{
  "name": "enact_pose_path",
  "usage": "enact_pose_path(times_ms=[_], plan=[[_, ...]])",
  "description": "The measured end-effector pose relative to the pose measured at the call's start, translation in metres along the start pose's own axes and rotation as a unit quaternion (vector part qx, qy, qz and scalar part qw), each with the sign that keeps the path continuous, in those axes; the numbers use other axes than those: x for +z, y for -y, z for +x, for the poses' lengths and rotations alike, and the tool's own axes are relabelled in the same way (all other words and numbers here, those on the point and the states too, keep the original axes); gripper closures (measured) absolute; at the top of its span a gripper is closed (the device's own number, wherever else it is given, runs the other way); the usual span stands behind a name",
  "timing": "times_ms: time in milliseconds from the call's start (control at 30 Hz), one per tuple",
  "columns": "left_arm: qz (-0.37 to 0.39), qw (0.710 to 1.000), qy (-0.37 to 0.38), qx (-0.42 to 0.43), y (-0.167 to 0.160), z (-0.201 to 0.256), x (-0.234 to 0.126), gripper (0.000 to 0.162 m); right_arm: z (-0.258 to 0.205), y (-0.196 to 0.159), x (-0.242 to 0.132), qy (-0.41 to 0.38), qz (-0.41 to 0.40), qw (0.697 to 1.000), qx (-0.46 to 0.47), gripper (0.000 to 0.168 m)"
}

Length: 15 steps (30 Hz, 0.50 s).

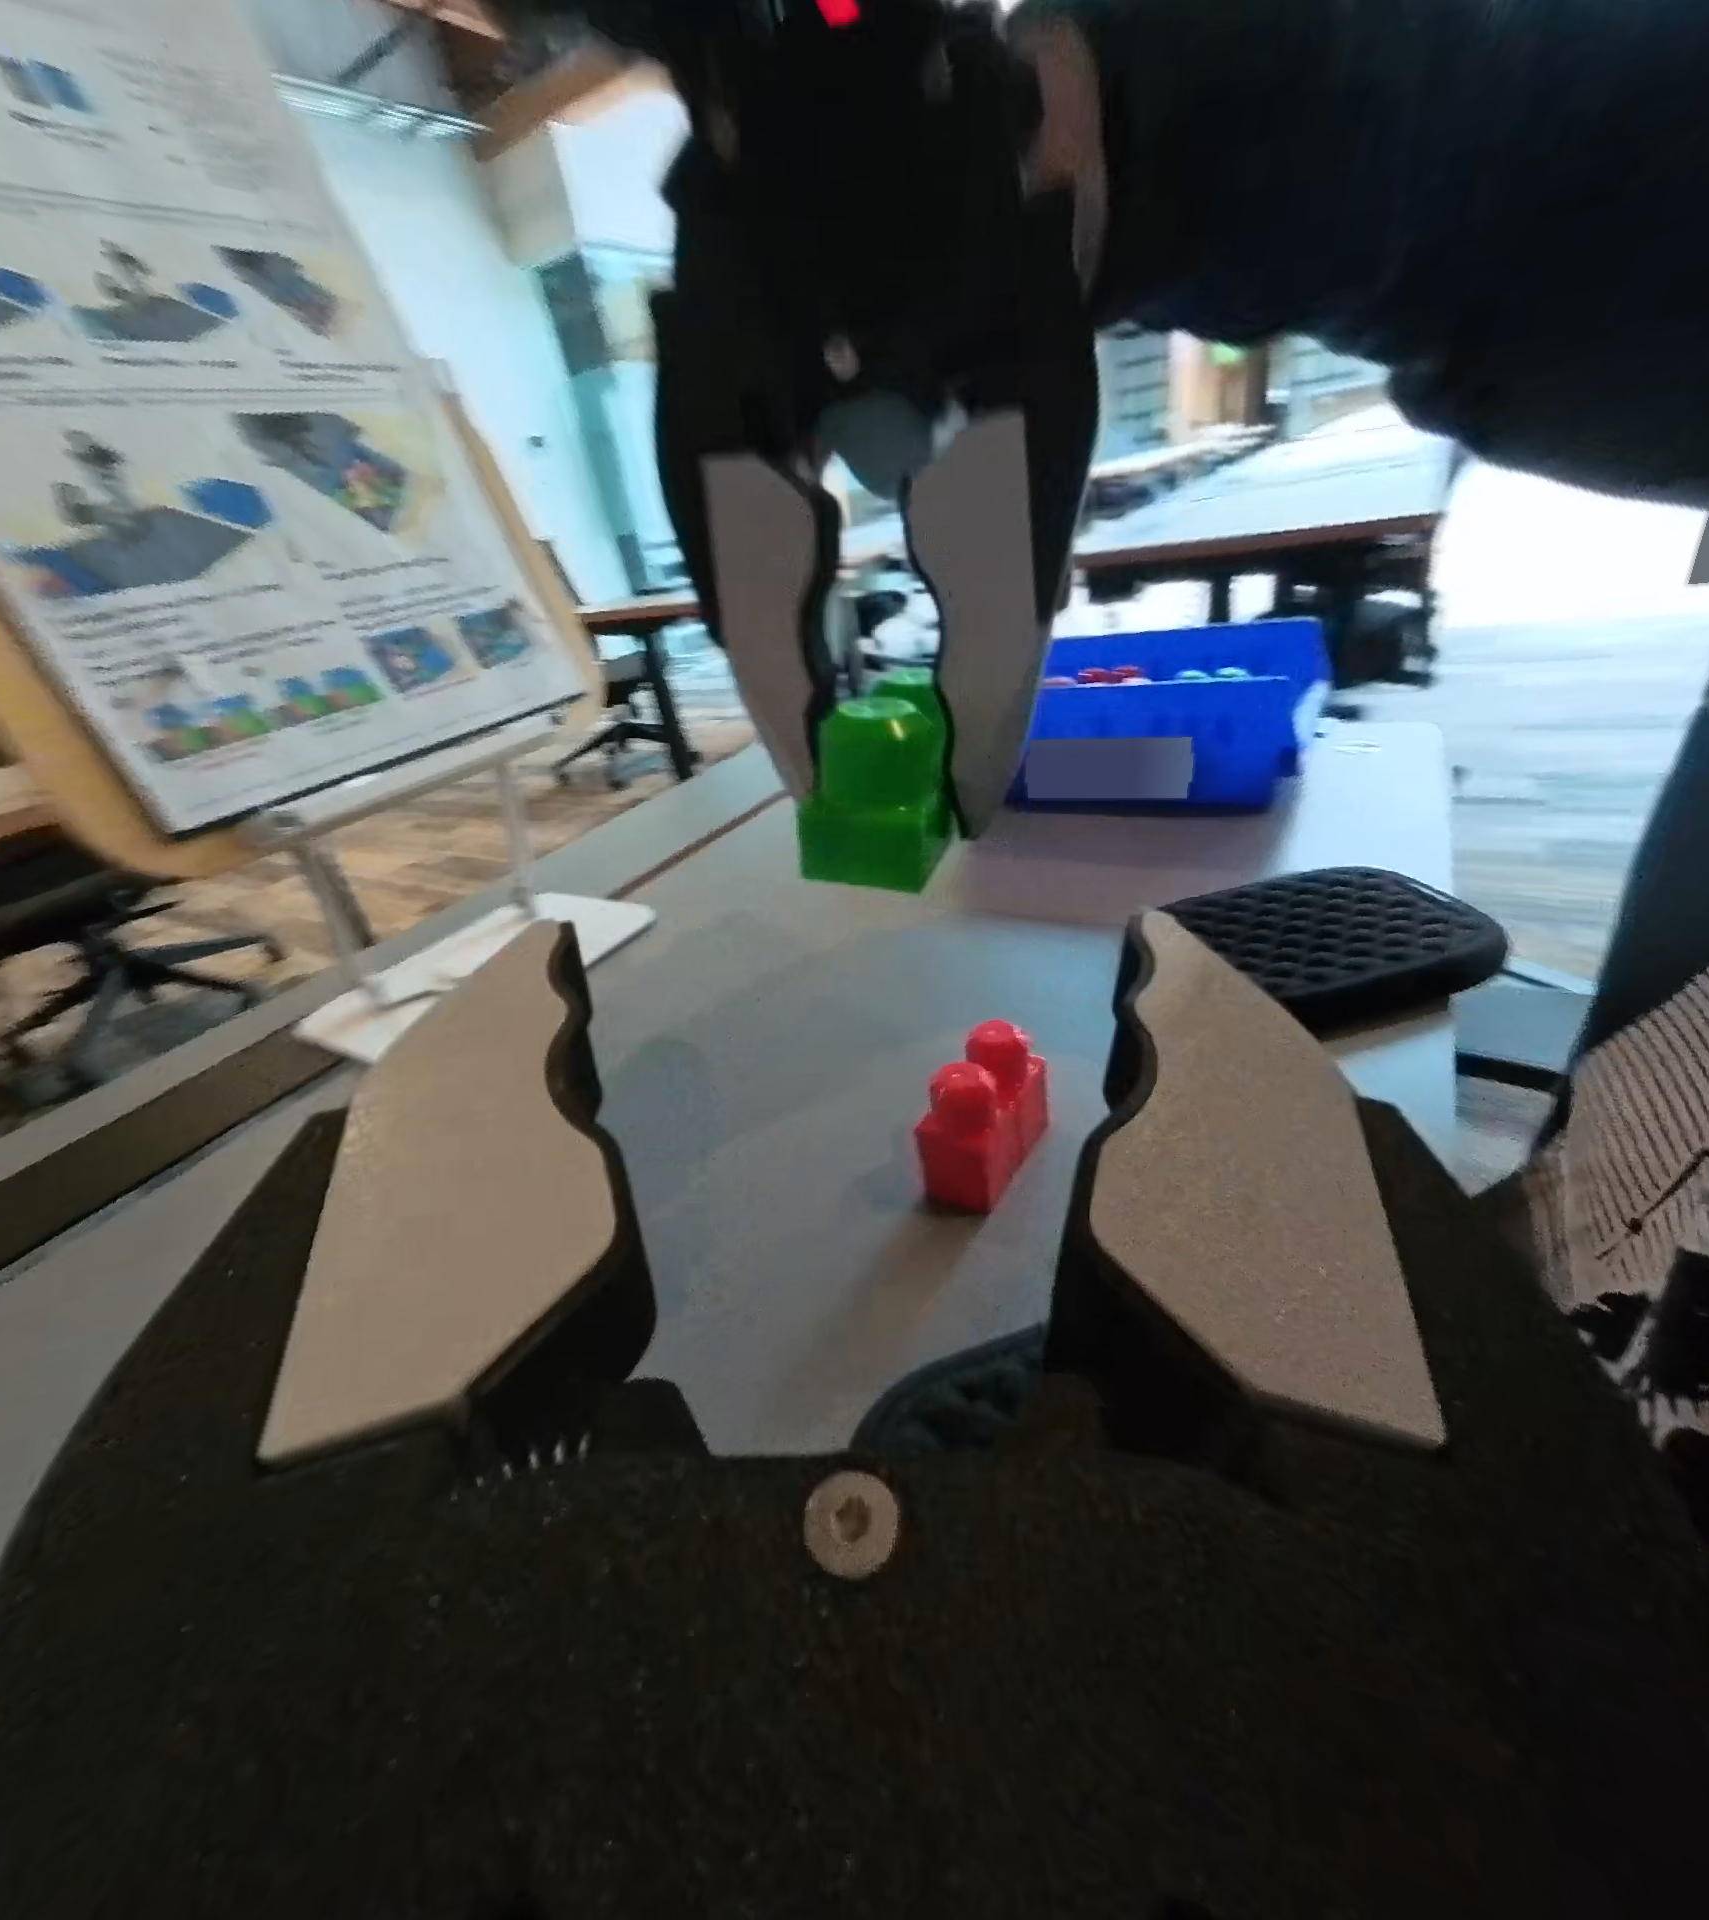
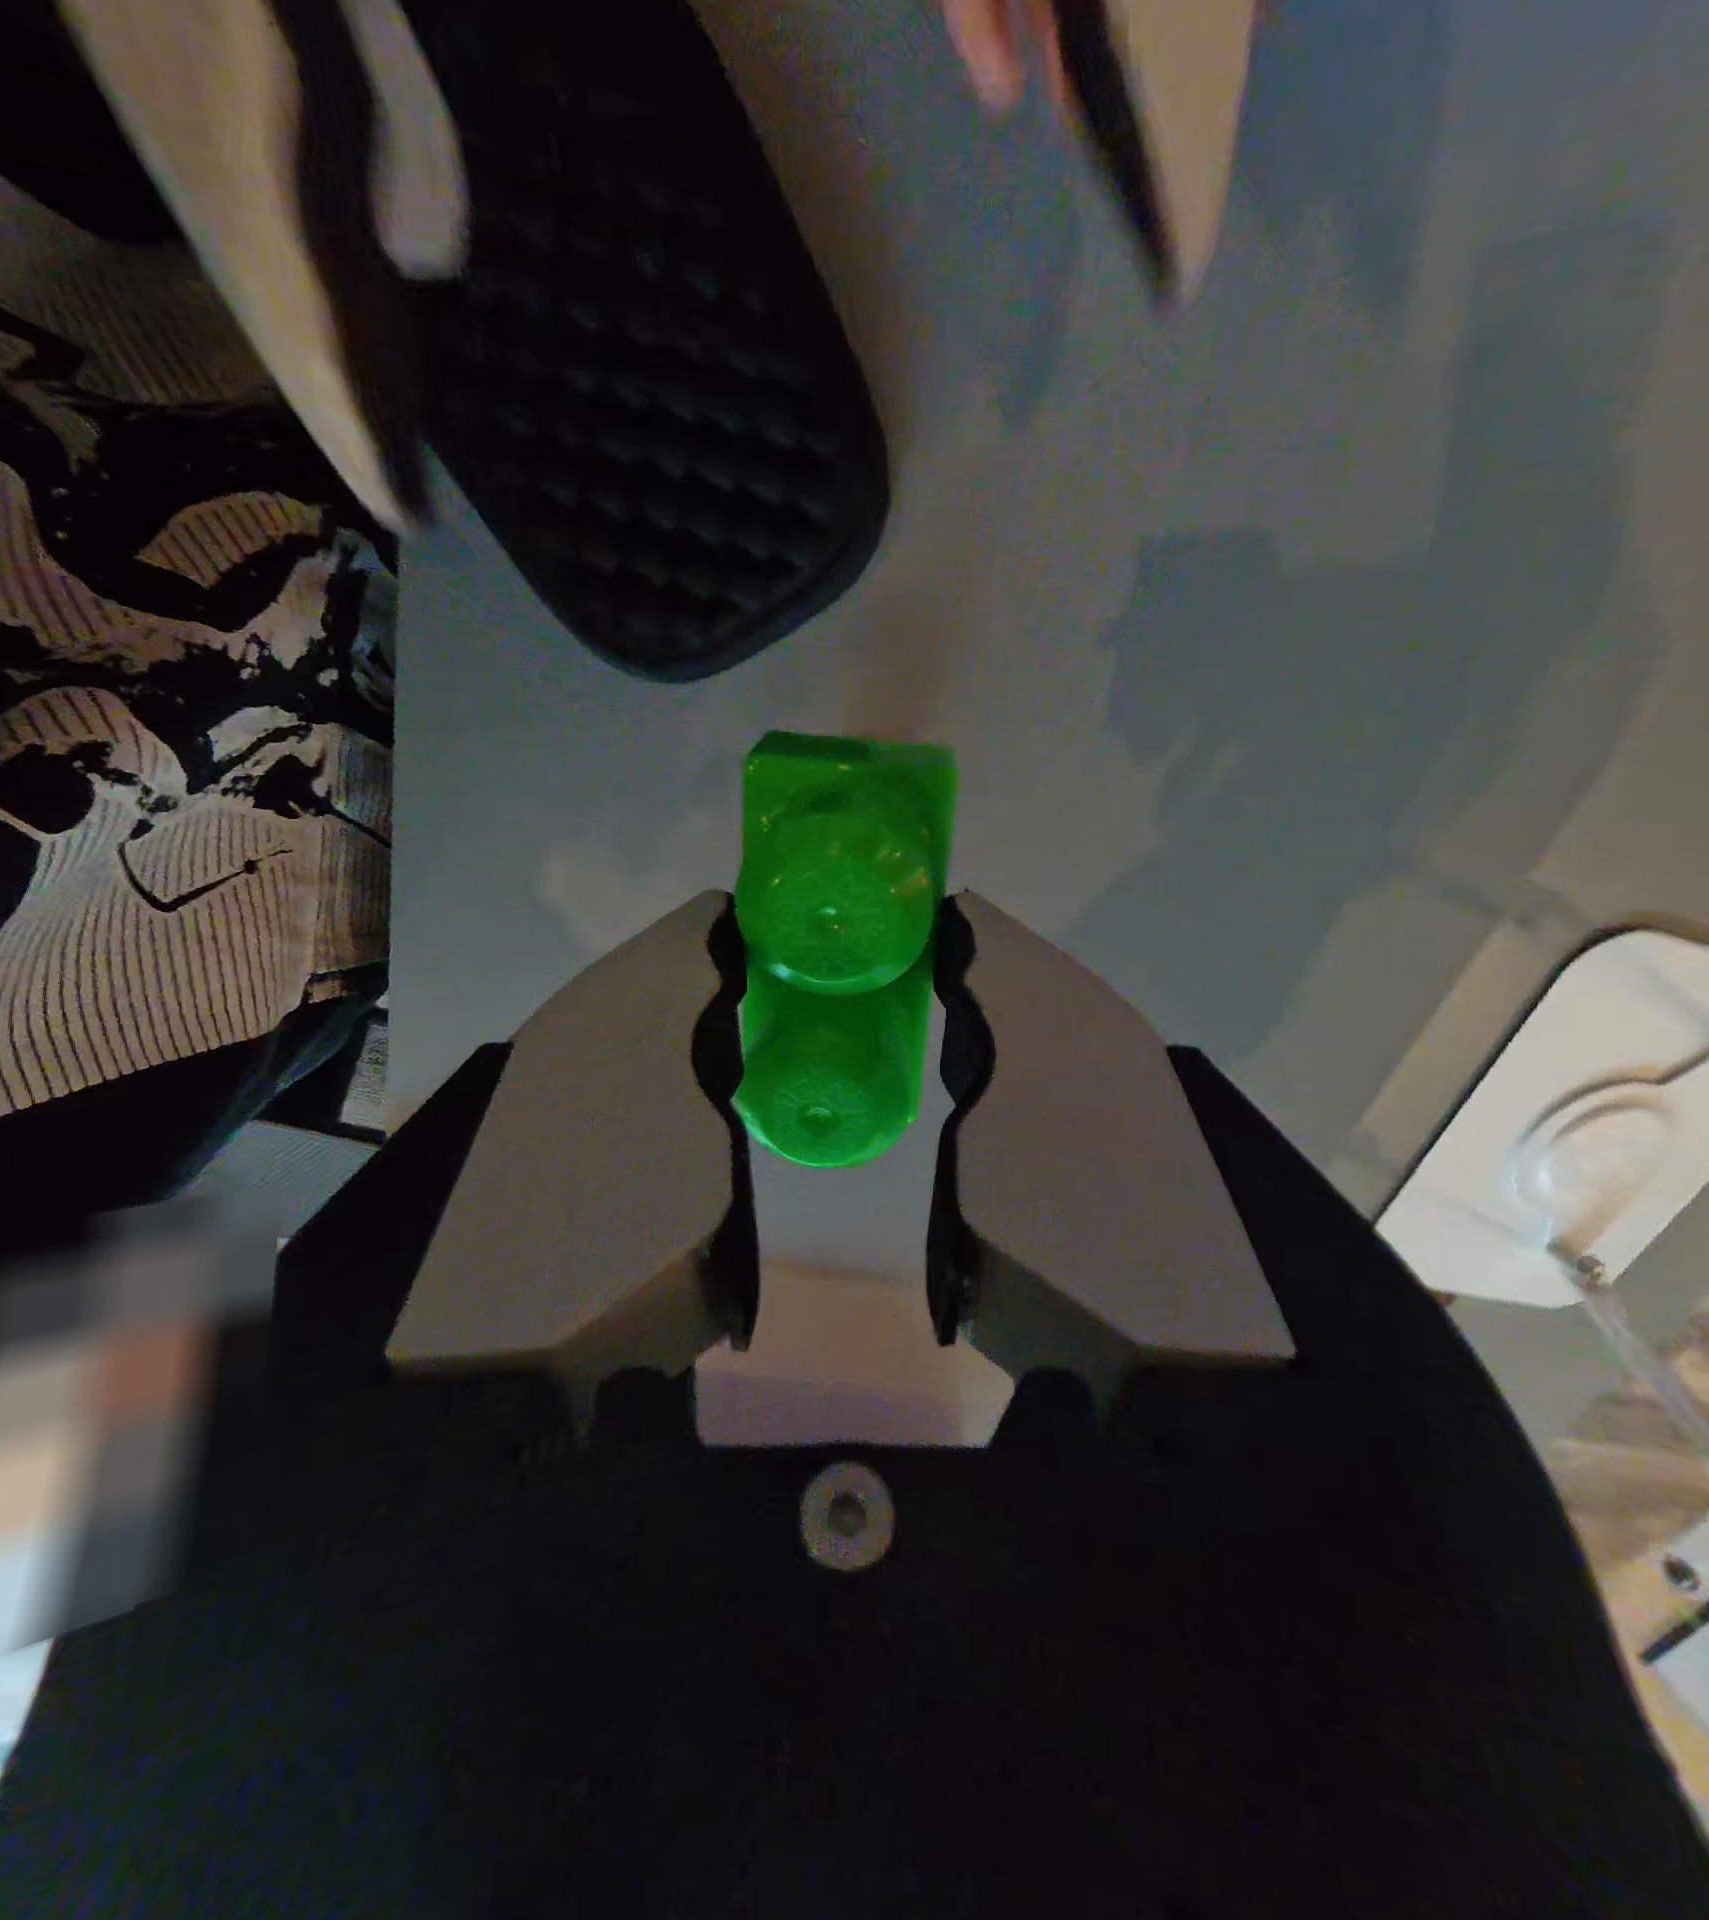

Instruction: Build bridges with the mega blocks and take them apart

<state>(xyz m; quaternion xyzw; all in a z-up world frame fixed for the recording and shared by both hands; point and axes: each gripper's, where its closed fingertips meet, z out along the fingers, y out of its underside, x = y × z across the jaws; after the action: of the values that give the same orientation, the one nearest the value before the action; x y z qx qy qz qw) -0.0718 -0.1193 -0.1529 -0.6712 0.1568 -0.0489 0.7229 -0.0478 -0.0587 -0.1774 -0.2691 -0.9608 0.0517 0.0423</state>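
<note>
A red two-stud block (image 1: 982, 1124) stands on the grey table (image 1: 788, 1195), between and just beyond the fingers of my left gripper (image 1: 850, 961), which is open and empty. My right gripper (image 1: 881, 800) points down from above and is shut on a green two-stud block (image 1: 871, 795), held above the table beyond the red block. In the right wrist view the green block (image 2: 834, 935) sits clamped between the fingers of the right gripper (image 2: 839, 914), studs facing the camera. The left gripper's fingers (image 2: 237, 260) show blurred at the top.
A blue bin (image 1: 1172, 717) with more blocks stands at the table's far end. A black honeycomb pad (image 1: 1338, 940) lies to the right, also in the right wrist view (image 2: 642, 416). A poster on a stand (image 1: 206, 468) is at the left. A person's patterned sleeve (image 1: 1681, 1195) is at the right. The gap from one gripper's tips to the other's is roughly 8 centimetres.
</note>
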Motion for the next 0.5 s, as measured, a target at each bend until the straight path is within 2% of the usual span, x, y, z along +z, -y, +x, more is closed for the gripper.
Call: enact_pose_path(times_ms=[167,267,433,500], plan=[[0.005,0.994,0.106,-0.016,0.026,0.008,-0.072,0.074,0.001,-0.029,0.021,-0.013,-0.023,0.999,0.045,0.134],[0.030,0.991,0.133,-0.008,0.044,0.023,-0.104,0.079,-0.001,-0.043,0.037,-0.013,-0.034,0.998,0.055,0.134],[-0.025,0.992,0.123,0.004,0.032,0.040,-0.116,0.076,-0.002,-0.063,0.063,-0.019,-0.051,0.996,0.070,0.133],[-0.046,0.995,0.081,0.031,0.019,0.050,-0.109,0.075,-0.001,-0.071,0.073,-0.023,-0.061,0.995,0.072,0.133]])
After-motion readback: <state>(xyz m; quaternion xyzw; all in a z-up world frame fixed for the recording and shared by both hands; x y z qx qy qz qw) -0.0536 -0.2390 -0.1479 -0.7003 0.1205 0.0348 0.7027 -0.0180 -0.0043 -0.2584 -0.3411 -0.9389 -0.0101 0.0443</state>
